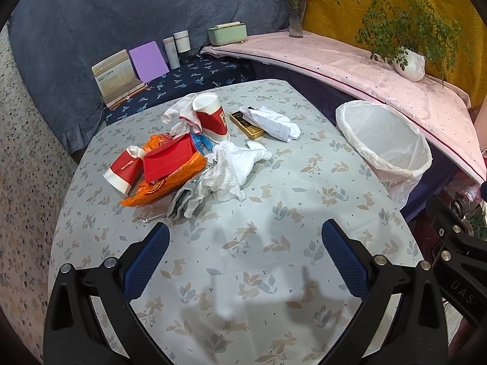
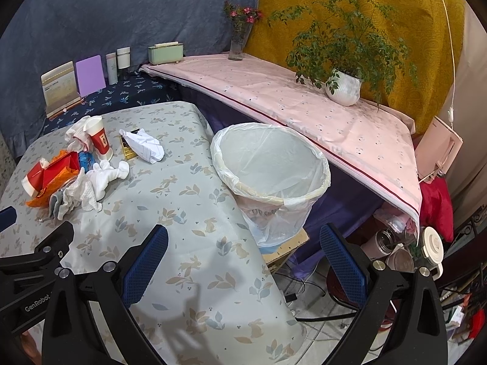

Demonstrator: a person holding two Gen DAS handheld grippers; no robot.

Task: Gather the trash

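A pile of trash lies on the leaf-print table (image 1: 274,273): an upright red paper cup (image 1: 211,115), a tipped red cup (image 1: 124,170), a red box (image 1: 170,159) on orange plastic (image 1: 158,193), white tissues (image 1: 231,167), crumpled lined paper (image 1: 274,123) and a gold box (image 1: 246,126). A bin lined with a white bag (image 1: 385,143) stands at the table's right edge; it shows empty in the right wrist view (image 2: 271,164). My left gripper (image 1: 245,258) is open and empty above the table, short of the pile. My right gripper (image 2: 243,261) is open and empty at the table's right edge, before the bin.
A pink-covered shelf (image 2: 304,100) runs behind the bin with a potted plant (image 2: 344,86), a flower vase (image 2: 237,45) and a green box (image 2: 166,51). Books and bottles stand at the back left (image 1: 146,60). Jars and cables lie on the floor at right (image 2: 395,249).
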